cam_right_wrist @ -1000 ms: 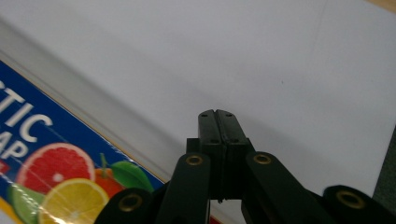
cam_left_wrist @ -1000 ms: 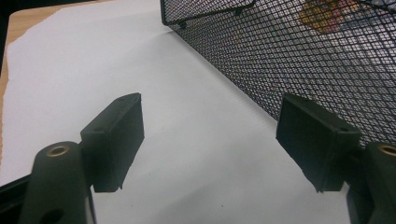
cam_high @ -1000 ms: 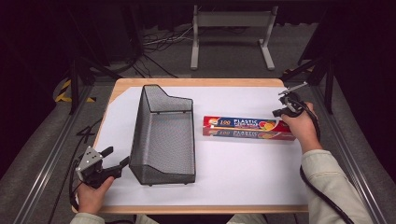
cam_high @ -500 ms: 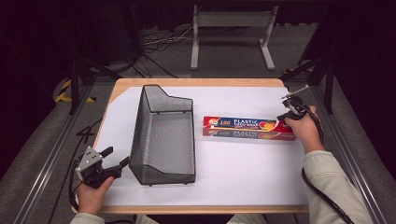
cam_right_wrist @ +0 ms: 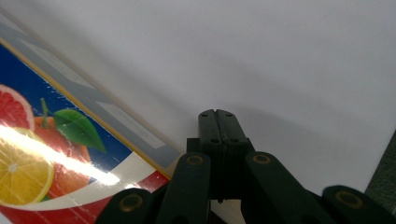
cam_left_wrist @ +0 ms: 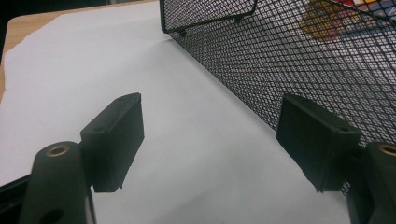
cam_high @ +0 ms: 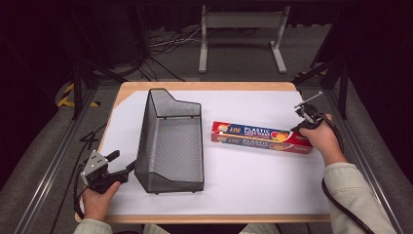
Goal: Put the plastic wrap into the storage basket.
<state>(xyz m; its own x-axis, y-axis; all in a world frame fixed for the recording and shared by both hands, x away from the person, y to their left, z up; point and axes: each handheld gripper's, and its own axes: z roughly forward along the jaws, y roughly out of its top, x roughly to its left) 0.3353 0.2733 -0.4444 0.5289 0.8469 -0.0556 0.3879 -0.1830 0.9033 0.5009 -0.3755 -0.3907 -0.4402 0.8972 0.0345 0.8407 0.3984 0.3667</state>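
Left gripper (cam_high: 122, 170): held in the person's left hand (cam_high: 96, 201) at the table's near left corner, over the white sheet (cam_high: 253, 185). Its jaws stand wide apart with nothing between them. In the left gripper view (cam_left_wrist: 210, 140) one jaw sits just beside the mesh wall; whether it touches I cannot tell.

Wire mesh basket (cam_high: 171, 141): black, standing on the white sheet left of the table's middle, its taller end toward the far edge and its low end toward the near edge. Nothing lies inside it.

Plastic wrap box (cam_high: 260, 137): long, red and blue with citrus fruit printed on it, lying flat on the sheet right of the basket and apart from it, reaching toward the table's right edge.

Right gripper (cam_high: 298, 127): held in the person's right hand (cam_high: 324, 139) at the right-hand end of the box. In the right gripper view (cam_right_wrist: 218, 122) its jaws are pressed together on nothing, tips over the bare sheet just beside the box's edge (cam_right_wrist: 70, 140).

Table (cam_high: 204, 86): wooden, its rim showing around the sheet.
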